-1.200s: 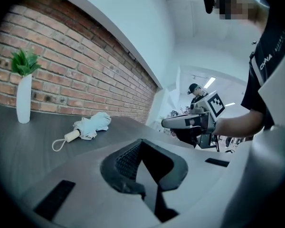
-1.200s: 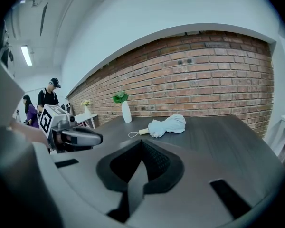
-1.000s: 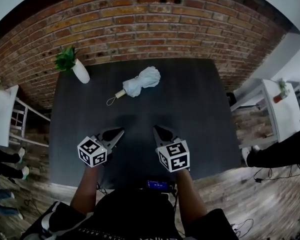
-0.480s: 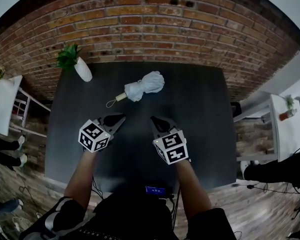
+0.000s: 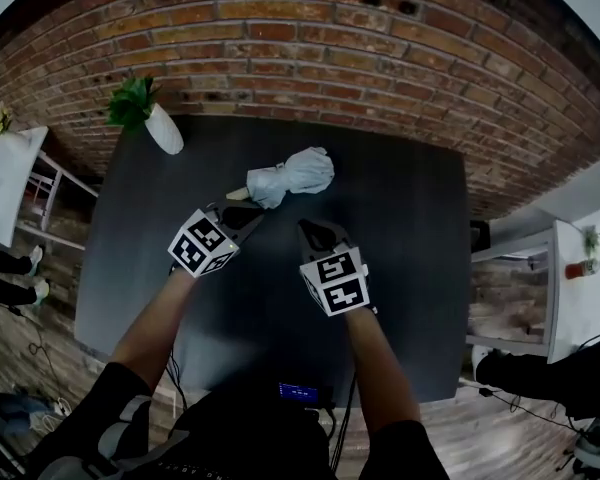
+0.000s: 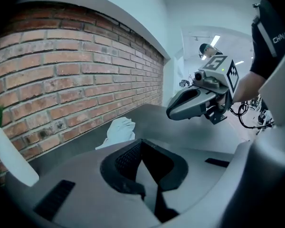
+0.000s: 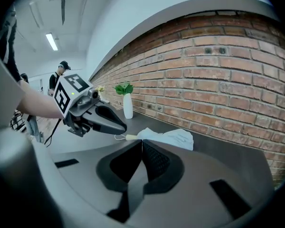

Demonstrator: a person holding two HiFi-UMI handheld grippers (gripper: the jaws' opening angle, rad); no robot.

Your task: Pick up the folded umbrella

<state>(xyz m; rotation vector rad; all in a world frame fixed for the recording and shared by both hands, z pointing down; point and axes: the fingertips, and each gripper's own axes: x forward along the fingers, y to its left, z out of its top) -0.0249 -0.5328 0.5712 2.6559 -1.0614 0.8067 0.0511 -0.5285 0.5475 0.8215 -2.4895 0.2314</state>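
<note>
Both grippers are closed and empty: your left gripper [image 5: 248, 215] and right gripper [image 5: 309, 229]. The folded umbrella [image 5: 288, 175] lies just ahead by the far edge of the tabletop [image 5: 405, 253], long axis across your reach, its handle [image 5: 239, 193] toward the nearer left gripper.
</note>
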